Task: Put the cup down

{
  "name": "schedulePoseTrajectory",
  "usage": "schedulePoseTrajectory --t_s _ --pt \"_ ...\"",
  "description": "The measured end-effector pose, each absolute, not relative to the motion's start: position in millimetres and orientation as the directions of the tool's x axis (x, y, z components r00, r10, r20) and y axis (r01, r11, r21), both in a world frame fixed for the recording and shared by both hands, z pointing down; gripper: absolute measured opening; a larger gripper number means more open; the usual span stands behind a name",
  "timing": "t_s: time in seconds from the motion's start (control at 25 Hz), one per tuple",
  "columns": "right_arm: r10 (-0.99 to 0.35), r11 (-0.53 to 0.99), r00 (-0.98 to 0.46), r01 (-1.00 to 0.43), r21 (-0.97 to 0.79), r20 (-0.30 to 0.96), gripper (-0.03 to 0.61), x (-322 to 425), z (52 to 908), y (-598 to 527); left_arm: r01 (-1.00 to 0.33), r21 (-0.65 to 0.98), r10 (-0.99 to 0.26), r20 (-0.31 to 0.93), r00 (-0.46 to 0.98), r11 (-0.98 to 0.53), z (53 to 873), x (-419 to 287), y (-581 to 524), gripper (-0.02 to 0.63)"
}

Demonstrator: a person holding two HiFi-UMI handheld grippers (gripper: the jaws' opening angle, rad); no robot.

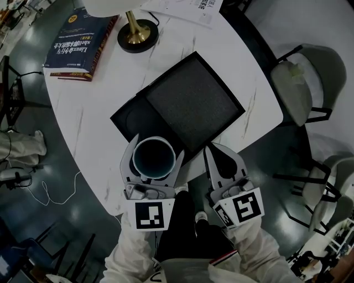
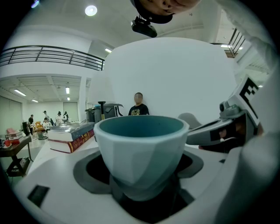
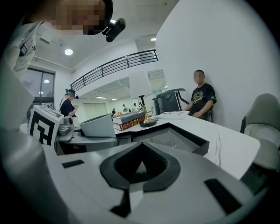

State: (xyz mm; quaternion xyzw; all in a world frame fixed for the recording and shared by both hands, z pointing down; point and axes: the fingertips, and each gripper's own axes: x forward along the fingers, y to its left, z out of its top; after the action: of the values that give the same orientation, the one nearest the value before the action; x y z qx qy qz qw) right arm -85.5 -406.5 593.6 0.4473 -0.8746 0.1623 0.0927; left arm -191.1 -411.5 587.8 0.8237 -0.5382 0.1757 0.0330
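A pale faceted cup [image 1: 154, 156] with a dark teal inside stands upright between the jaws of my left gripper [image 1: 154, 149], which is shut on it. In the head view the cup hangs over the near left corner of a black tray [image 1: 124, 119]; whether it touches the tray is unclear. In the left gripper view the cup [image 2: 141, 148] fills the middle, held round its lower body. My right gripper [image 1: 222, 159] is beside it to the right, near the table's front edge, shut and holding nothing. The right gripper view shows its closed jaws and the cup [image 3: 98, 126] off to the left.
The tray carries a grey mat [image 1: 193, 102] and a round recess [image 1: 135, 116] on its left. A blue book [image 1: 80, 44], a brass lamp base [image 1: 137, 34] and papers [image 1: 188, 8] lie at the back of the white table [image 1: 83, 121]. Chairs [image 1: 301, 83] stand to the right.
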Motion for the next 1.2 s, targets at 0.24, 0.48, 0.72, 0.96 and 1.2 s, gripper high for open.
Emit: schedulePoseTrajectory --t_s 0.24,0.48,0.72,0.96,1.2 --pt "-0.749 0.546 -0.585 -0.811 -0.210 0.311 0.006 -93 596 -402 -0.926 -0.037 -0.880 0.328 0.345 -0.376 597 -192 -412 0.397" --pt "-0.742 0.542 -0.588 -0.809 -0.228 0.322 0.006 -97 601 -390 -0.916 -0.080 -0.864 0.371 0.340 -0.394 609 -196 -408 0.397" --pt "-0.737 0.542 -0.592 -0.806 -0.237 0.327 0.006 -96 604 -384 -0.917 -0.081 -0.867 0.368 0.337 -0.390 609 -193 -406 0.397" --pt "-0.735 0.542 -0.593 -0.805 -0.241 0.329 0.006 -90 605 -379 -0.931 -0.070 -0.864 0.402 0.302 -0.358 618 -198 -400 0.399" --pt "-0.738 0.541 -0.593 -0.805 -0.243 0.323 0.005 -85 602 -373 -0.941 -0.062 -0.860 0.428 0.277 -0.334 624 -201 -393 0.399"
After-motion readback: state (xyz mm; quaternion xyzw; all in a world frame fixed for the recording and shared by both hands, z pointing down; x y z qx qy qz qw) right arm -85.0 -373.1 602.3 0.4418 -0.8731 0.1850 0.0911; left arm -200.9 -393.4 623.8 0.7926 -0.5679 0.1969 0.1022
